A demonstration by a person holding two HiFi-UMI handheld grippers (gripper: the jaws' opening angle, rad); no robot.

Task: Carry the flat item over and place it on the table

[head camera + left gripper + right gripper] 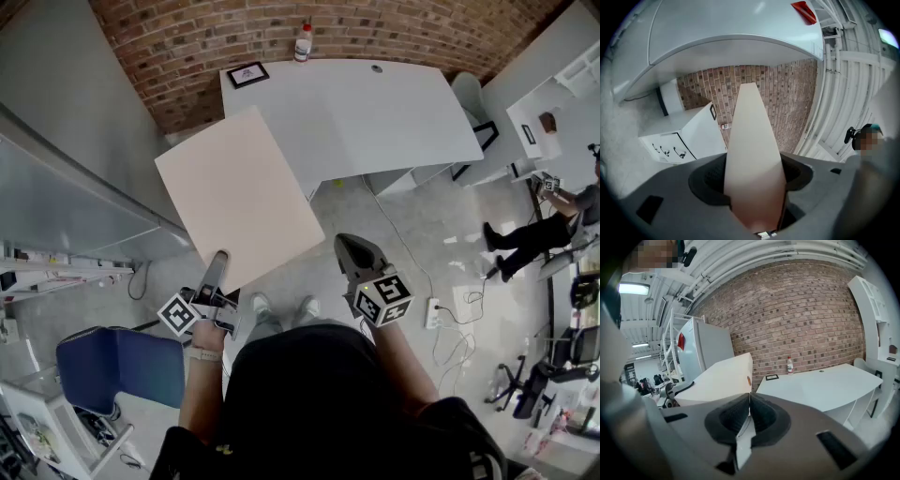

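A large flat cream board (pixel 239 197) hangs tilted in the air over the floor, its far corner overlapping the near left edge of the white table (pixel 375 112). My left gripper (pixel 217 272) is shut on the board's near edge. In the left gripper view the board (pixel 750 150) runs up from between the jaws of that gripper (pixel 752 180). My right gripper (pixel 352 248) is beside the board's right corner, apart from it and shut with nothing in it. In the right gripper view its pads (pixel 749 401) meet, with the board (pixel 719 378) to the left.
On the table's far edge stand a small bottle (pixel 303 42) and a framed picture (pixel 247 74). A big grey cabinet (pixel 66 187) is on the left and a blue chair (pixel 122 366) at the near left. A power strip (pixel 433 312) and cables lie on the floor. A person (pixel 534 230) is at the right.
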